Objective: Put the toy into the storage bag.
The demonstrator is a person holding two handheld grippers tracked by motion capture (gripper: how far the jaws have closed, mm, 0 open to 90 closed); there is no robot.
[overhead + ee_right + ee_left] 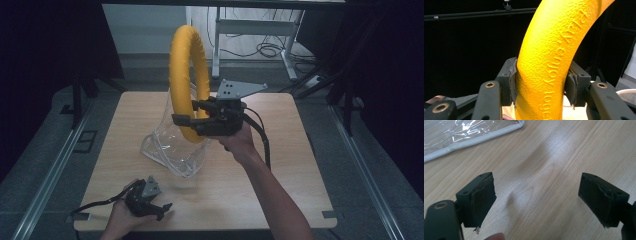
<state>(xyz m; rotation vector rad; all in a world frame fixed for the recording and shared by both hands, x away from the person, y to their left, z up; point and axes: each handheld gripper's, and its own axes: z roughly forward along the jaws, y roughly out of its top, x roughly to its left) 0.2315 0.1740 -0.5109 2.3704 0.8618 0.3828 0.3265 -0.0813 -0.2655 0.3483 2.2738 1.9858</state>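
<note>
While the yellow ring is pinched upright by the right gripper above the clear plastic bag, nothing's bagged yet; the left gripper is rested spread on the table.

The right gripper is held up over the middle of the table, pointing left, its jaws clamped on either side of a yellow ring. The right hand grips it from below, forearm reaching in from the near edge. The left gripper lies low at the table's near left corner in the left hand, jaws spread wide with nothing between them.
</note>
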